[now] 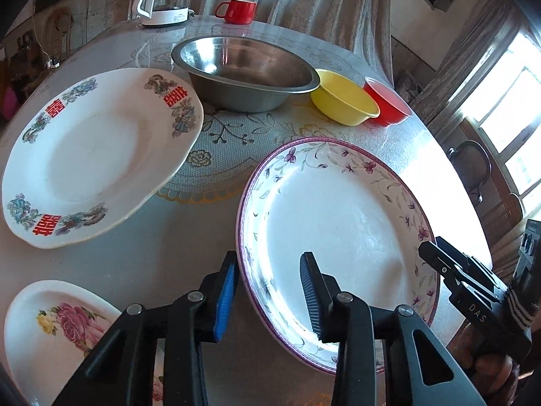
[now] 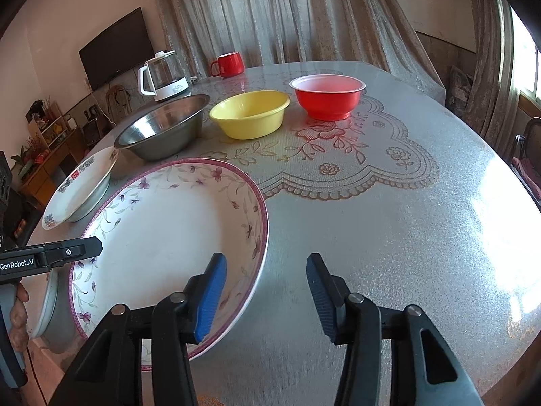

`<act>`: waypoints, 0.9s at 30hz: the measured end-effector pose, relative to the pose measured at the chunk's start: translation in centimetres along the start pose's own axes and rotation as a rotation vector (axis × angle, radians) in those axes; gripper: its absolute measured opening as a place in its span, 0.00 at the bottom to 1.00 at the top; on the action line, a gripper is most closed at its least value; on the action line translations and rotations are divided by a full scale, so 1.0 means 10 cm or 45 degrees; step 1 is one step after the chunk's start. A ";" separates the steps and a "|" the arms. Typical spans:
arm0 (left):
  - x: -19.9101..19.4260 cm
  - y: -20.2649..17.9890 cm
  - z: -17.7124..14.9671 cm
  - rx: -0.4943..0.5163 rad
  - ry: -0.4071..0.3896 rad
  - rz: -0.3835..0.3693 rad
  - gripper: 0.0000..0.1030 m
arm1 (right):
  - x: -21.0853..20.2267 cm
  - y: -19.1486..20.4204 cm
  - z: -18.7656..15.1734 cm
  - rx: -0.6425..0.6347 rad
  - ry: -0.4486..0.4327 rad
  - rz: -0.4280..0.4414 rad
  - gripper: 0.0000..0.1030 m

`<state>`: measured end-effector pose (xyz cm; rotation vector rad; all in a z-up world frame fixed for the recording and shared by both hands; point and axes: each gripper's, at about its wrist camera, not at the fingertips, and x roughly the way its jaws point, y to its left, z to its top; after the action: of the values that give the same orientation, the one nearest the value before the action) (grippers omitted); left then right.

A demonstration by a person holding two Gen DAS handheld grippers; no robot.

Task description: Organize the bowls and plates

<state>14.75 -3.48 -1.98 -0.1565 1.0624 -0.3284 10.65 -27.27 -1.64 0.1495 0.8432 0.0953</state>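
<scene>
Left claw: I am holding my left gripper [image 1: 268, 280] low over the near edge of the table [image 1: 189, 237], its fingers spread wide and straddling the near-left rim of the purple-rimmed plate [image 1: 338, 230]; the blue pad is sitting outside the rim, the dark pad above the plate's well, and neither is gripping anything.

Right claw: I am hovering my right gripper [image 2: 267, 291] at the plate's right side, fingers wide apart; the blue pad is hanging over the plate's inner rim and the other over bare tablecloth, holding nothing.

Purple-rimmed plate: it is lying flat on the table near its front edge, white with a purple border and small violet flowers on trailing stems, and catching strong glare from the window.

Red-character plate [image 1: 98, 155]: it is sitting to the left of the purple-rimmed plate, white with blue-green floral clusters and red characters on the rim.

Rose plate [image 1: 50, 331]: it is showing at the near-left corner, partly hidden behind my left claw.

Bowls: the steel bowl [image 2: 162, 128], yellow bowl [image 2: 250, 113] and red bowl [image 2: 328, 96] are standing in a row farther back, all upright.

Behind: a kettle [image 2: 165, 76] and a red mug [image 2: 228, 64] are standing at the far edge.
</scene>
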 end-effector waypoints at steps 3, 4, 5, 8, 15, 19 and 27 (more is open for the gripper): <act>0.04 0.04 0.03 -0.017 0.009 0.001 0.27 | 0.04 -0.02 0.00 0.000 0.012 0.009 0.42; 0.04 0.03 0.04 -0.007 0.011 0.008 0.27 | 0.06 -0.02 0.00 0.004 0.017 0.018 0.41; 0.04 0.02 0.04 0.007 0.012 0.020 0.27 | 0.07 -0.03 0.00 0.008 0.023 0.028 0.38; 0.07 -0.04 0.06 0.056 -0.007 0.055 0.26 | 0.11 -0.03 0.01 0.013 0.028 0.041 0.31; 0.03 -0.06 -0.04 0.122 -0.046 0.101 0.20 | 0.14 0.10 0.01 -0.065 0.032 0.056 0.21; 0.03 -0.06 -0.06 0.114 -0.048 0.092 0.20 | 0.14 0.07 0.02 -0.046 0.043 0.081 0.21; -0.05 -0.10 -0.06 0.099 -0.112 0.098 0.21 | 0.12 0.09 0.05 -0.055 0.016 0.067 0.21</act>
<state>13.78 -4.25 -1.59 -0.0598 0.9645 -0.2902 11.79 -26.23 -2.06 0.1304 0.8492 0.1636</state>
